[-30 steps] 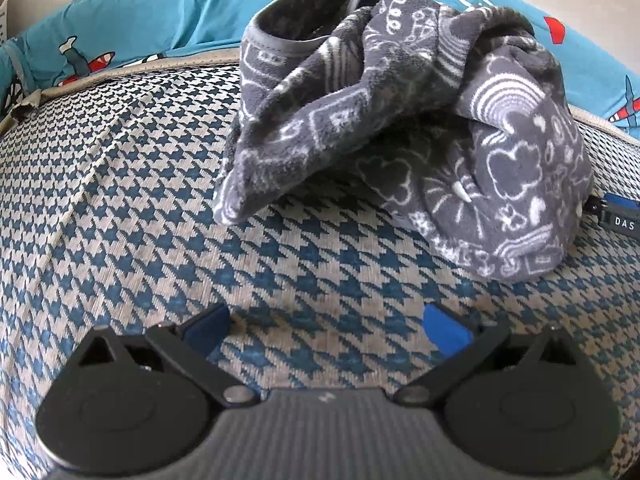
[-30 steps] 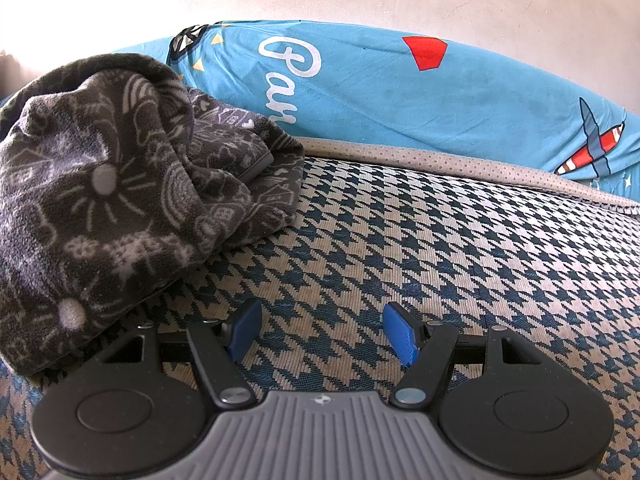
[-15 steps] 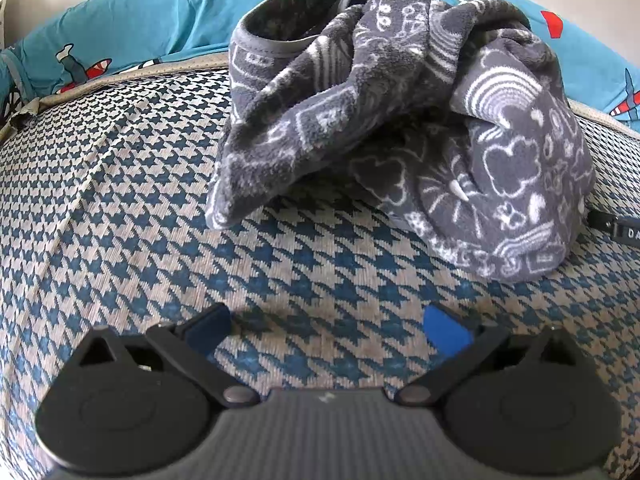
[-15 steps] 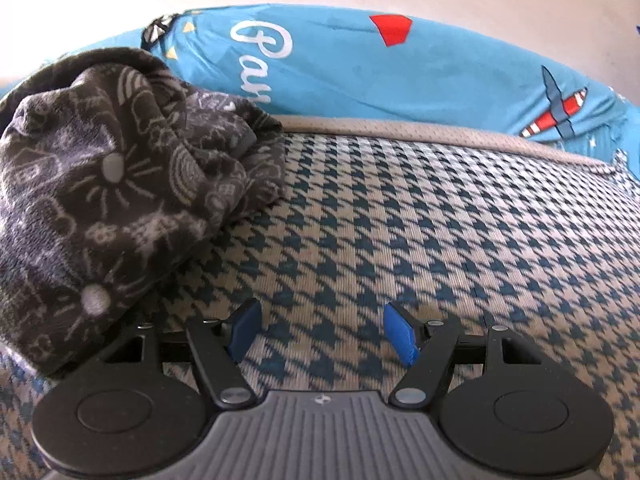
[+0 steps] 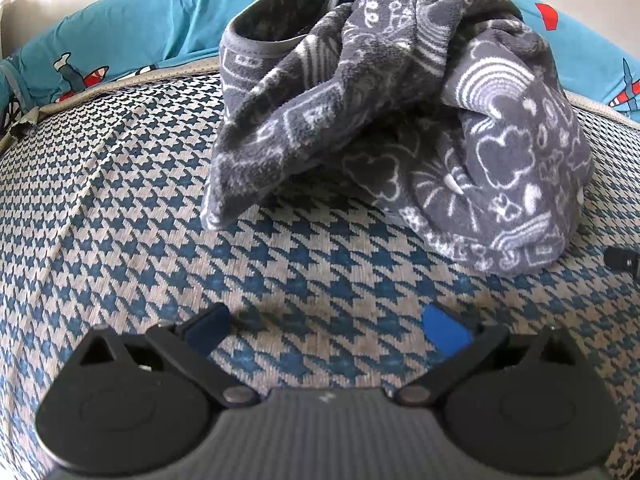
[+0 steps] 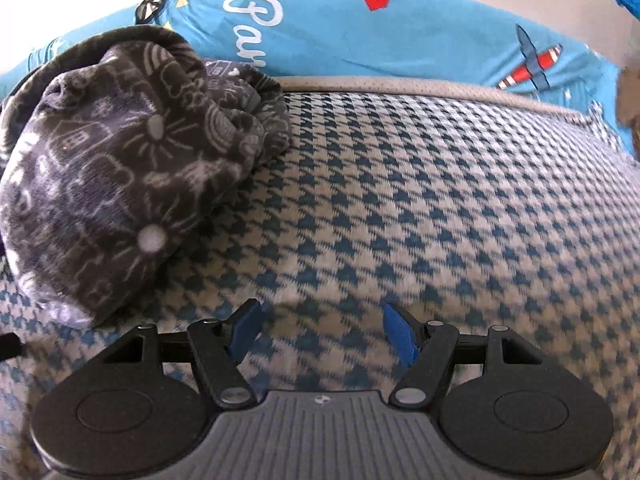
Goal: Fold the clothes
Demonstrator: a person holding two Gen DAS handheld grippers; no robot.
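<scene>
**Crumpled fleece waits on the checked cover, both tools empty**

A blue-and-cream checked cover [image 5: 132,208] spreads wide and flat, a likely folding surface. Behind it runs a bright blue sheet [image 6: 420,32] printed with aeroplanes. On the cover, towards its far edge, sits the grey garment [image 5: 400,128], a soft fleece with white doodles of clouds, rainbows and houses. It is bunched into a loose heap, a banded hem standing up at the back, so it probably needs spreading out first. The left gripper [image 5: 326,330] hovers just short of the heap, jaws spread, pinching nothing. The right gripper [image 6: 322,330] sits beside the heap, likewise spread and empty.
</scene>
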